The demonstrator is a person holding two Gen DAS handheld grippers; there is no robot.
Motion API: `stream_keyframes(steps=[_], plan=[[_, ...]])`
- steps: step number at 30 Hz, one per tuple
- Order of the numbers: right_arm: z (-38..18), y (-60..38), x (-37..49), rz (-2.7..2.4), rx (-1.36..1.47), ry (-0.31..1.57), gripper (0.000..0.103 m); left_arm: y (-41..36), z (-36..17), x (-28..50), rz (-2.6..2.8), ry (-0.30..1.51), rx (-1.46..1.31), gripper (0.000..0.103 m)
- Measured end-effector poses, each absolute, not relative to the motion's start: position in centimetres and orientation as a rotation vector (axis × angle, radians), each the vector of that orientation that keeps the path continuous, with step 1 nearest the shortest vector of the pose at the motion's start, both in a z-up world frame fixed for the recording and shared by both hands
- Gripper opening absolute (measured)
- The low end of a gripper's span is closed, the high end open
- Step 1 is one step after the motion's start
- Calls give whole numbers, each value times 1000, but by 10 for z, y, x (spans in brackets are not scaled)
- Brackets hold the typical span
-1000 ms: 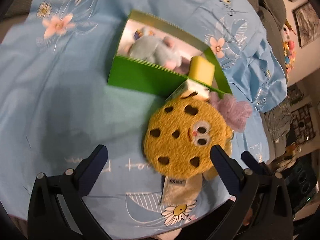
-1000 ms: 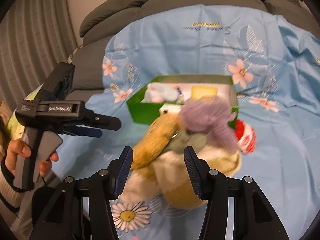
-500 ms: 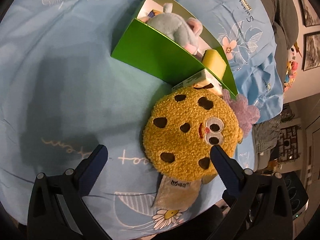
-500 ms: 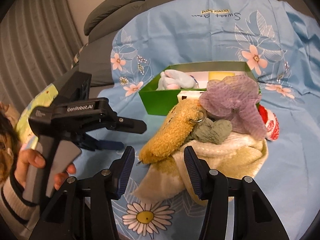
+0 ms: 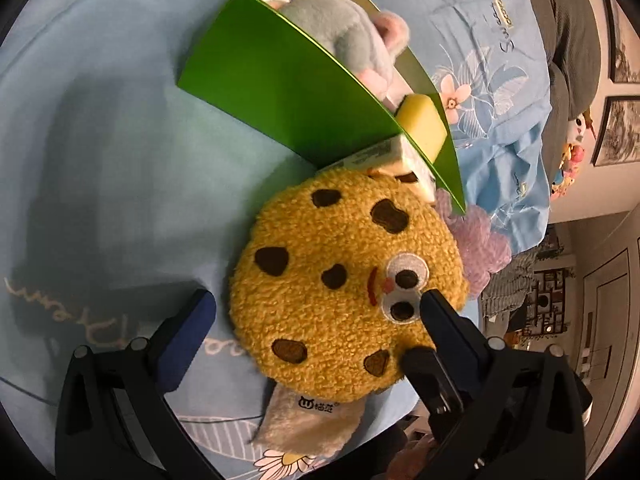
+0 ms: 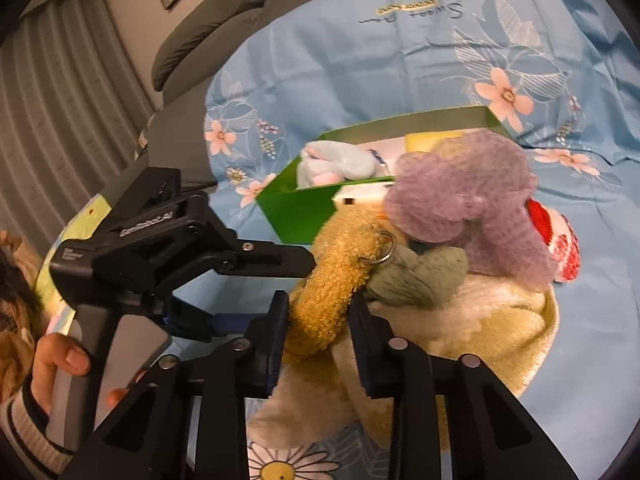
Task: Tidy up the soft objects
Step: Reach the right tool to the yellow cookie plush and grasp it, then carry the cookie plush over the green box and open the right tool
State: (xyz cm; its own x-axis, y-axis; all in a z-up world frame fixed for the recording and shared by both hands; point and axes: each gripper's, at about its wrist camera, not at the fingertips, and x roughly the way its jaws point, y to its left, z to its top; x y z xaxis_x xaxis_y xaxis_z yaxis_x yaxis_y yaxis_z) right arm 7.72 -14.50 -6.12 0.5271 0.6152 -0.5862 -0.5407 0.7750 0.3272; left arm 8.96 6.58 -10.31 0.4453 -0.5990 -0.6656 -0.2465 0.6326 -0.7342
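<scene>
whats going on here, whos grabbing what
A person is tidying soft toys on a blue floral sheet with two hand-held grippers. The right hand-held gripper is closing on the edge of the cookie plush; the left hand-held gripper is open around its face. The green box behind already holds a blue plush and a yellow sponge.

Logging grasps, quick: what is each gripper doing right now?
Left gripper: open wide, fingers either side of the cookie plush, not pressing it.
Right gripper: closing on the cookie plush's edge, which sits between its jaws.
</scene>
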Motion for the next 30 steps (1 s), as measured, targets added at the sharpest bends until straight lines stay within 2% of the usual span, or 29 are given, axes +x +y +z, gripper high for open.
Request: stream_keyframes(steps=[2, 5, 8, 12, 15, 30], plan=[[-66, -151, 80, 681, 133, 766, 28, 60, -102, 90, -265, 1121, -885, 99], [-74, -159, 83, 674, 154, 804, 25, 56, -103, 88, -265, 1113, -905, 77], [-80, -164, 83, 660, 158, 825, 25, 55, -108, 88, -266, 1127, -960, 67], [-76, -165, 80, 658, 146, 817, 23, 54, -100, 82, -227, 1103, -909, 45], [-67, -158, 73, 662, 107, 793, 22, 55, -87, 76, -205, 1074, -837, 35], [-17, -135, 40, 755, 17, 650, 21, 51, -34, 41, -218, 940, -648, 33]])
